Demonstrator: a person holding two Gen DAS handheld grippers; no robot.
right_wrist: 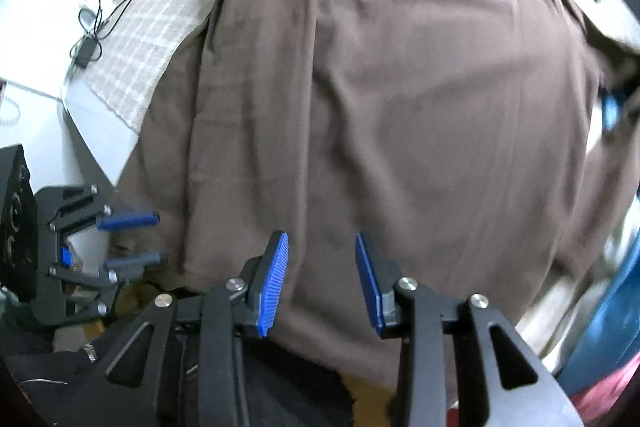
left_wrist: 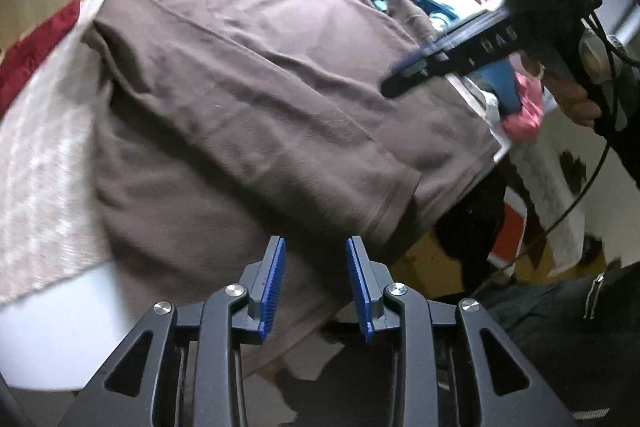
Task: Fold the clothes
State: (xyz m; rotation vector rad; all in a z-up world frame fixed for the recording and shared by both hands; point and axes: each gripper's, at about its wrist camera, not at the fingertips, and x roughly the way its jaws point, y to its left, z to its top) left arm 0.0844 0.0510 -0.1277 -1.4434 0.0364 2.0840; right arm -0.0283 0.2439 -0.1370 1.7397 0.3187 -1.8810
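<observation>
A big brown shirt [right_wrist: 400, 87] takes up most of both views. It lies spread over a surface covered by a pale checked cloth [right_wrist: 148, 39], its near hem hanging over the front edge. One side looks folded in already: in the left wrist view a sleeve [left_wrist: 360, 179] lies across the body of the shirt, its cuff towards the near right corner. A dark red garment [left_wrist: 28, 55] sits at the far left edge of the surface, and a heap of blue and pink clothes [left_wrist: 520, 99] waits beyond the shirt on the right.

The left gripper [left_wrist: 316, 283] hovers over the near hem with its blue fingers [left_wrist: 274, 283] partly apart and nothing between them. The right gripper [right_wrist: 322, 283] hangs over the lower middle of the shirt, fingers [right_wrist: 274, 287] likewise partly open and empty. A hand [left_wrist: 576, 103] holds the right tool, seen in the upper right of the left view.

By my reading, the fold is between grasps: neither tool has cloth. The next move likely calls for both to come down on the near hem, pinch it at two spread points, and carry it up and over towards the collar.

The only writing is pale lettering on the right tool's body, too blurred to read.
</observation>
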